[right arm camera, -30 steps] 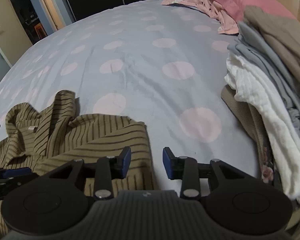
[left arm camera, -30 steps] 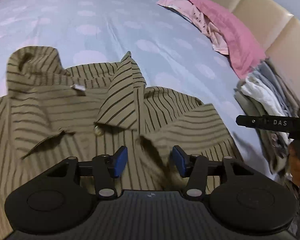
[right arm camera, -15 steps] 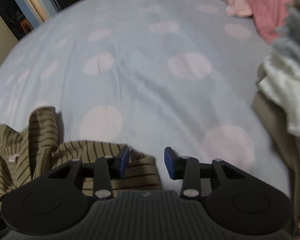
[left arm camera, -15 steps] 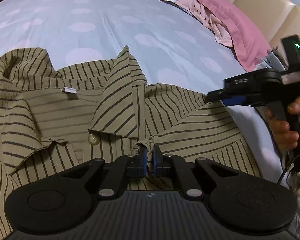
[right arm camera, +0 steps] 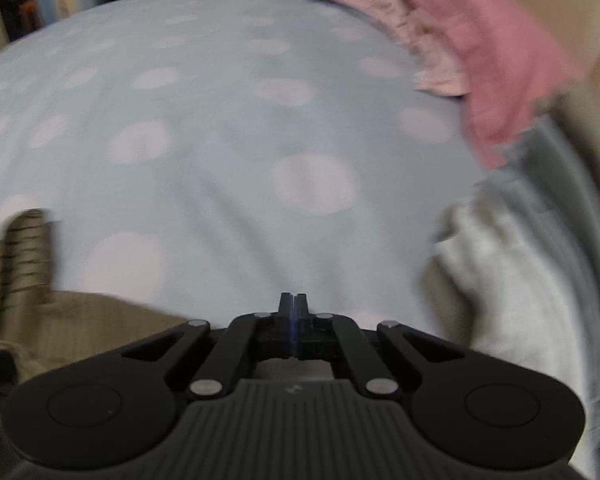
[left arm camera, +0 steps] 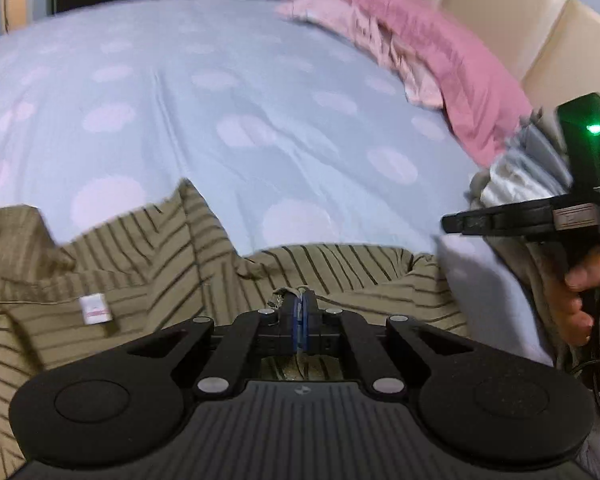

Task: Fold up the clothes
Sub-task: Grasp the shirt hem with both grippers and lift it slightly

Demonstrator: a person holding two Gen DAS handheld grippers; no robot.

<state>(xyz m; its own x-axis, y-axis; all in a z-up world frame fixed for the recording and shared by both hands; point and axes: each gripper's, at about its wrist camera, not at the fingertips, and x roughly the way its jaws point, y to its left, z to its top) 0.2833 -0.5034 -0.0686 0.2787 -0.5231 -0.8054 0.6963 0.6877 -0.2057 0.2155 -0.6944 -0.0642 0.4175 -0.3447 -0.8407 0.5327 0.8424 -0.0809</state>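
An olive shirt with dark stripes (left arm camera: 160,280) lies rumpled on the bed, its white neck label (left arm camera: 95,309) facing up. My left gripper (left arm camera: 299,306) is shut on a pinch of the shirt's front edge. In the left wrist view my right gripper (left arm camera: 448,224) hovers just past the shirt's right corner, held by a hand (left arm camera: 572,300). In its own blurred view the right gripper (right arm camera: 294,304) has its jaws pressed together over the sheet. No fabric shows between them. The shirt (right arm camera: 80,328) lies to its lower left.
The bed has a pale blue sheet with pink dots (left arm camera: 260,120). A pink pillow and pink garment (left arm camera: 440,60) lie at the far right by the beige headboard (left arm camera: 540,20). A pile of white and grey clothes (right arm camera: 520,280) lies along the right edge.
Both grippers went from open to shut. The left one closed on the shirt's front edge and drew it along. The right one swung in beside the shirt's right corner.
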